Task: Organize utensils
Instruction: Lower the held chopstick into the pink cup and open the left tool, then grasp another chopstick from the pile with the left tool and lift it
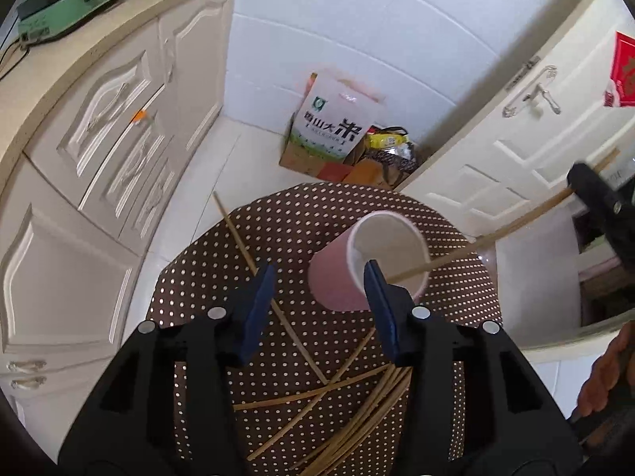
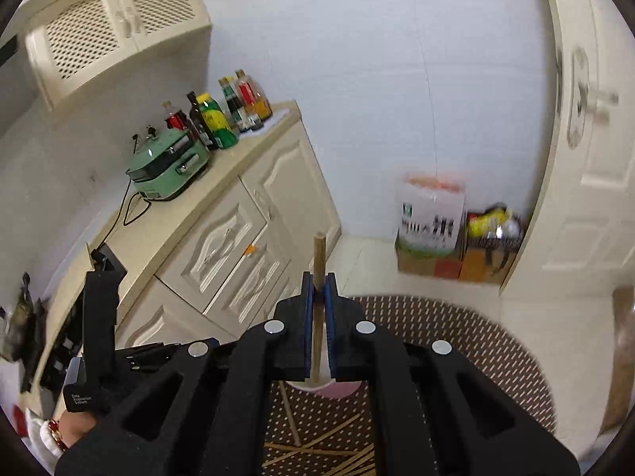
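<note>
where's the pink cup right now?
In the left wrist view the pink cup sits on the polka-dot stool, right of centre, beside the left hand-held gripper; its right finger is at the rim, with loose chopsticks nearer the camera.

A green electric cooker (image 2: 168,168) sits on the pale kitchen surface (image 2: 174,222), its black cord (image 2: 129,208) trailing toward the near edge. Behind it, at the far end by the wall, stands a cluster of bottles (image 2: 222,113), one green and yellow, others dark or red-labelled. Cream cabinet doors (image 1: 115,119) with raised panels run below the surface, one bearing a small orange tag (image 1: 139,116). An upper cabinet (image 2: 115,25) with lattice doors hangs on the wall above. On the white tiled floor (image 1: 238,158), in the corner, a rice bag (image 1: 335,119) leans in a cardboard box (image 1: 305,160) beside yellow packets (image 1: 389,141). A white panelled door (image 1: 528,135) with a metal handle (image 1: 539,93) stands next to it, with a red decoration (image 1: 623,71) on it.
</note>
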